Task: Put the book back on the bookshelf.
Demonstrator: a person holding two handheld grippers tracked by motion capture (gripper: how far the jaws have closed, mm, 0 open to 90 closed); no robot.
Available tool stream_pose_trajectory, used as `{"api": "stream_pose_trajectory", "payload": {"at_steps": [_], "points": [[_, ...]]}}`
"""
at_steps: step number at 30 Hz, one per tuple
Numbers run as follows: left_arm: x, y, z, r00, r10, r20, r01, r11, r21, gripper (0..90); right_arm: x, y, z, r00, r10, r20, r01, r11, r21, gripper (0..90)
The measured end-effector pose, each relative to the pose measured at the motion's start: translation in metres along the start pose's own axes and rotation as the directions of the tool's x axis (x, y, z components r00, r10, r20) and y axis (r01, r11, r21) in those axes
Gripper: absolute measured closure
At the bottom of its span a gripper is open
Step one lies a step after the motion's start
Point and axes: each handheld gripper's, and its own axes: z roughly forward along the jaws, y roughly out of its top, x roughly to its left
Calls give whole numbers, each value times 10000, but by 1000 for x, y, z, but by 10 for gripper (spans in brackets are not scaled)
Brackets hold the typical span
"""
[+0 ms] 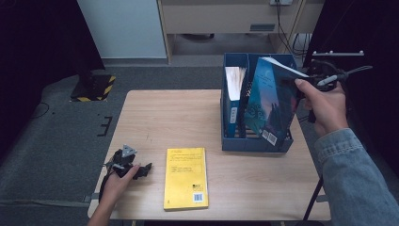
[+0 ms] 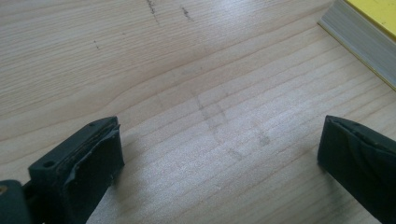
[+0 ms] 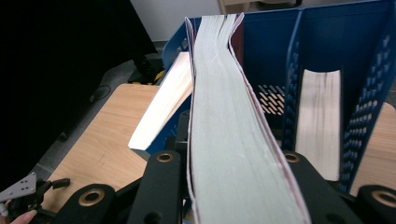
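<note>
Denim-sleeved right forearm enters from the lower right of the high view, its hand raised above the far right of the worktop (image 1: 155, 113) and gripping the right tongs (image 1: 301, 77). These tongs are clamped on the upper edge of a teal paperback (image 1: 269, 106); in the right gripper view the pale page block (image 3: 229, 140) runs up between the two black jaws. Tilted, the book's lower end sits in the right compartment of a blue plastic file holder (image 1: 254, 143), a box with perforated walls and upright dividers. One blue-spined book (image 1: 234, 96) stands in the left compartment with its pages fanned at the top. Left hand (image 1: 115, 184) rests low at the near left corner, holding the left tongs (image 1: 141, 170) on the wood-grain surface, jaws wide apart and empty. Just right of them lies a flat, rectangular yellow book (image 1: 186, 178).
</note>
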Motion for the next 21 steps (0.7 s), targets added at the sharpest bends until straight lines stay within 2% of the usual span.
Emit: {"api": "stream_pose_trajectory", "payload": {"at_steps": [4, 9, 12, 13, 16, 21], "points": [[0, 0, 0, 10000, 9, 0, -9, 10000, 20, 0, -6, 2, 3, 9990, 240, 370, -239, 9997, -29, 728], [0, 0, 0, 10000, -1, 3, 1, 10000, 21, 0, -5, 2, 11, 9975, 110, 701, -103, 9999, -109, 727], [0, 0, 0, 10000, 0, 4, 0, 10000, 24, 0, -4, 0, 13, 9972, 96, 736, -80, 9997, -213, 727], [0, 0, 0, 10000, 3, 5, -3, 10000, 25, 0, -4, 0, 15, 9969, 270, 739, -253, 9994, -247, 728], [0, 0, 0, 10000, 20, 24, -20, 10000, 22, 0, -4, 0, 17, 9960, 371, 814, -353, 9991, -239, 729], [0, 0, 0, 10000, 44, 46, -44, 10000, 23, 0, -1, 1, 20, 9953, 295, 928, -278, 9994, -187, 728]]}}
